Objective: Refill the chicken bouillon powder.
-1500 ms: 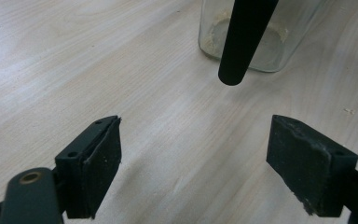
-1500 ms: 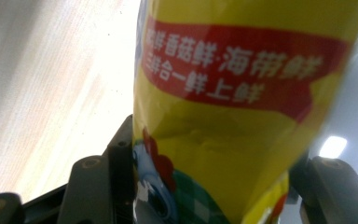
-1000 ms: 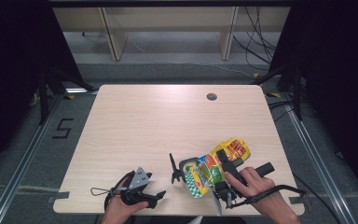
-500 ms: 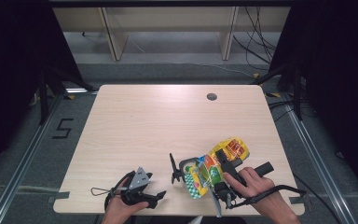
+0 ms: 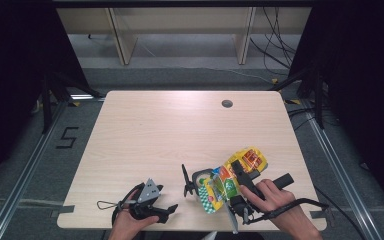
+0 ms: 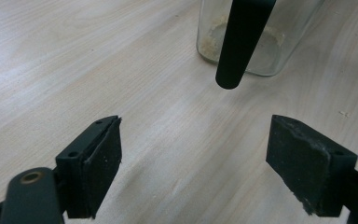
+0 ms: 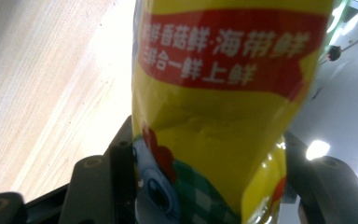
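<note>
A yellow seasoning bag (image 5: 221, 184) with red and green print lies tilted near the table's front right, and my right gripper (image 5: 243, 169) is shut on it. In the right gripper view the bag (image 7: 223, 93) sits squeezed between both black jaws. Just left of the bag stands a glass jar (image 5: 199, 181) with a black rod-shaped piece (image 5: 185, 180) beside it. My left gripper (image 5: 166, 199) rests at the front left, open and pointing towards the jar. In the left gripper view its jaws (image 6: 200, 140) stand wide over bare wood. Beyond them are the jar (image 6: 261, 51), with pale powder on its bottom, and the black rod (image 6: 242, 42).
The light wooden table (image 5: 180, 130) has a round cable hole (image 5: 227, 103) at its back right. A cable loop (image 5: 107, 205) trails from the left gripper at the front edge. Dark floor rails run along both sides of the table.
</note>
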`<move>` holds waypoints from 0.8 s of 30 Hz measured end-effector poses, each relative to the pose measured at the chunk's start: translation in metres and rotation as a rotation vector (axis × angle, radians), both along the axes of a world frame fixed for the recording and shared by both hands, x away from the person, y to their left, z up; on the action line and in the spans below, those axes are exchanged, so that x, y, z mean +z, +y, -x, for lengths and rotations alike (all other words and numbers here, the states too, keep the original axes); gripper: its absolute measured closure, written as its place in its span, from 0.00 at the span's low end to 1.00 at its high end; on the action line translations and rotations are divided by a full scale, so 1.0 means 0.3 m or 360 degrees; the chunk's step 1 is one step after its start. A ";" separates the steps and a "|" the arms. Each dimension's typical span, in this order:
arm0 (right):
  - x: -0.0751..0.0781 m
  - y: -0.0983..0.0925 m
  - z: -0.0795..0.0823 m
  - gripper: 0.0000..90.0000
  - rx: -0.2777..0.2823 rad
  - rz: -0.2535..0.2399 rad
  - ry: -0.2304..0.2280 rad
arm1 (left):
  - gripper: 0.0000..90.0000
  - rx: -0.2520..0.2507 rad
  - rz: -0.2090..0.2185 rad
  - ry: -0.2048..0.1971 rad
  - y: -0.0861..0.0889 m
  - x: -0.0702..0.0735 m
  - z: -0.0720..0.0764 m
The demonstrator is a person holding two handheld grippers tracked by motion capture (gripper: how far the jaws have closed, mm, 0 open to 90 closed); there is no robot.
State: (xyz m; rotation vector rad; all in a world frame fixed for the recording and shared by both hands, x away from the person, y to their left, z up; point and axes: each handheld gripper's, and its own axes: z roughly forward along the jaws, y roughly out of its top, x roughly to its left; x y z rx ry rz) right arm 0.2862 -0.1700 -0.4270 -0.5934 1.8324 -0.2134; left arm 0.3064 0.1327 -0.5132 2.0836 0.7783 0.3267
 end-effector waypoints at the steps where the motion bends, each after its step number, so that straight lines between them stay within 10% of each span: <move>1: -0.001 -0.005 0.004 0.48 -0.0046 -0.0032 0.0000 | 0.20 -0.0013 -0.0022 -0.0002 0.003 0.002 -0.001; 24: 0.009 -0.012 0.002 0.48 0.0001 -0.0003 0.0002 | 0.20 -0.0035 -0.0059 -0.0028 0.010 0.006 -0.005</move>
